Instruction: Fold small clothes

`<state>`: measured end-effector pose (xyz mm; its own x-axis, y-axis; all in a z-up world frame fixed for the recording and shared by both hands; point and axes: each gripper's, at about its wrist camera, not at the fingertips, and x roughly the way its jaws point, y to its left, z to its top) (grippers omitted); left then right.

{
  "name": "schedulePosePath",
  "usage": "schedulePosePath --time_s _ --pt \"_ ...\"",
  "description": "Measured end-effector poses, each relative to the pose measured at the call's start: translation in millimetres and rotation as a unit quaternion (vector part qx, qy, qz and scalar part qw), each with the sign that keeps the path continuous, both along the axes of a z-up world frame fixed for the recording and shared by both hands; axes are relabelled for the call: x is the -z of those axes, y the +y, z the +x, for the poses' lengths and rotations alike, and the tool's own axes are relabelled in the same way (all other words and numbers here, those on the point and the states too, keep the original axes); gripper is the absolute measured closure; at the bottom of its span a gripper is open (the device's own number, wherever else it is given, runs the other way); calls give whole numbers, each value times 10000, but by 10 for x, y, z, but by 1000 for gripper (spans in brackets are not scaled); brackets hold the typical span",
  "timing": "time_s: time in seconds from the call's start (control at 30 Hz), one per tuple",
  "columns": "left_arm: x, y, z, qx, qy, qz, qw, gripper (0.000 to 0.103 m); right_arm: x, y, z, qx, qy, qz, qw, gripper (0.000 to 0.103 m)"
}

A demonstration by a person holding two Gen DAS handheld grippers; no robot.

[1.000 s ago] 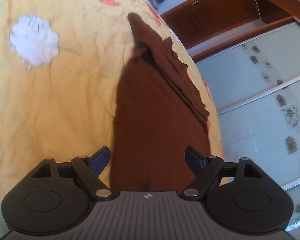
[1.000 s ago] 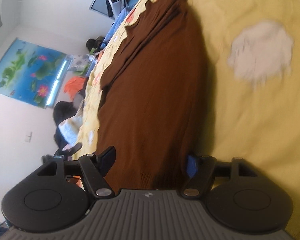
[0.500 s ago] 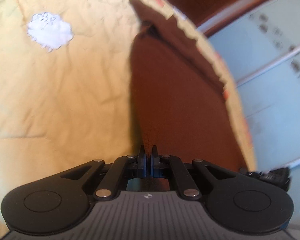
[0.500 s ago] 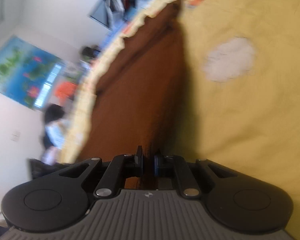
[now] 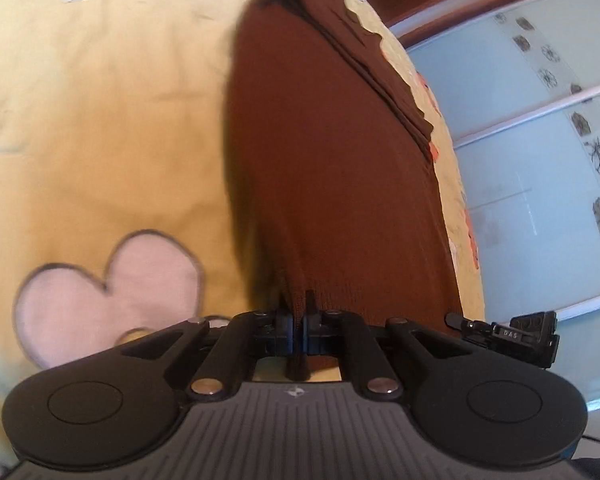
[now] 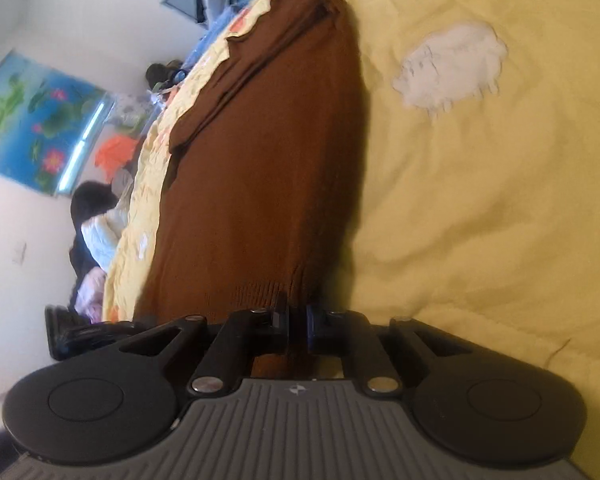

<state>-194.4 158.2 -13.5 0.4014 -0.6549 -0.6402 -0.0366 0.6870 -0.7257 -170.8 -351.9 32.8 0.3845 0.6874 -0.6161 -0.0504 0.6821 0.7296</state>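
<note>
With the brown knit garment's [image 5: 332, 168] hem clamped in both the left gripper [image 5: 296, 326] and right gripper [image 6: 298, 324], a fold, seemingly lengthwise, is begun, and an even joint lift is called for.

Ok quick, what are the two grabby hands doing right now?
Left gripper: closed, pinching the brown garment at its near edge.
Right gripper: closed, pinching the same garment.

Your work surface is a bed under a yellow bedspread [image 5: 112, 128] (printed with a pink heart [image 5: 112, 284] and a white fluffy patch [image 6: 452, 64]). On it lies a brown knitted garment [image 5: 328, 168], stretching from near to far along the bed's edge.
</note>
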Motion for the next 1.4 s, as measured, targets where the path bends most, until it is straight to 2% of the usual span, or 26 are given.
schedulePosePath --time_s 0.07,0.13,0.2,0.27,0.3,0.33,0.37,0.4,0.43,0.47,0.5,0.53,0.6,0.67,0.77,0.83,0.93,1.03,1.1,1.13,1.17,1.2,1.27,1.33,1.37,1.4 --pt "-32 113 -23 58 -12 117 9999 99 -24 -118 -37 72 -15 -231 9997 93" --pt "-10 188 -25 214 83 27 9997 97 54 -233 -55 163 90 27 9998 95" --pt "-74 272 43 364 43 145 9992 96 88 -199 -24 84 144 136 9998 93" --pt "-250 472 184 263 -39 382 9989 93 -2 -180 88 -111 220 117 9996 65" --pt "-373 595 288 79 -168 538 9984 92 -104 -193 181 -76 96 -35 9999 55" --pt "-510 716 389 -156 -381 705 9967 89 -243 -225 280 73 -156 -243 9996 36" --pt "-648 810 528 -382 -628 850 9937 79 -381 -276 409 245 -464 -409 9978 31" --pt "-795 856 725 -582 -894 1006 9892 71 -492 -332 568 353 -721 -481 9956 31" --pt "-933 860 921 -758 -1175 1231 9825 48 -594 -364 790 441 -908 -574 9932 31" --pt "-1048 820 1129 -893 -1507 1517 9728 30 -671 -362 1016 495 -1080 -699 9905 31" --pt "-1147 726 1333 -949 -1909 1817 9600 28 -741 -329 1258 483 -1278 -816 9873 31" --pt "-1216 611 1536 -877 -2280 2086 9470 28 -801 -264 1523 414 -1470 -916 9840 31" --pt "-1259 278 2038 -591 -2693 2615 9250 29 -861 -77 2033 240 -1718 -1075 9790 31" --pt "-1216 0 2503 -279 -2793 2899 9150 29 -882 187 2538 -64 -1918 -1259 9733 31" --pt "-1035 -469 3229 236 -2669 2992 9158 32 -817 601 3210 -365 -2023 -1669 9643 31" --pt "-904 -731 3617 499 -2571 3129 9130 32 -765 839 3566 -567 -2025 -1800 9609 31" --pt "-702 -1045 4015 864 -2435 3286 9084 32 -686 1150 3949 -784 -1987 -1969 9569 32" --pt "-610 -1351 4281 1115 -2531 3285 9031 33 -620 1273 4231 -743 -1998 -2017 9560 33" --pt "-582 -1535 4395 1318 -2617 3347 8956 45 -560 1334 4389 -781 -1941 -1965 9579 41" --pt "-539 -1621 4457 1442 -2557 3465 8910 61 -505 1370 4453 -876 -1848 -2011 9580 56" --pt "-470 -1694 4518 1563 -2443 3611 8863 82 -429 1437 4520 -980 -1706 -2130 9570 77" --pt "-393 -1756 4562 1670 -2357 3719 8822 90 -358 1483 4559 -1108 -1583 -2246 9551 86" --pt "-371 -1860 4583 1641 -2652 3884 8671 97 -312 1579 4555 -1197 -1696 -2334 9500 92" --pt "-420 -1893 4562 1493 -2810 3911 8636 98 -400 1605 4491 -1081 -2009 -2191 9487 95" --pt "-391 -1905 4571 1474 -2766 3922 8649 98 -441 1615 4471 -981 -2193 -2121 9472 100" --pt "-315 -1928 4578 1470 -2723 4021 8617 98 -424 1639 4461 -927 -2303 -2232 9426 100"
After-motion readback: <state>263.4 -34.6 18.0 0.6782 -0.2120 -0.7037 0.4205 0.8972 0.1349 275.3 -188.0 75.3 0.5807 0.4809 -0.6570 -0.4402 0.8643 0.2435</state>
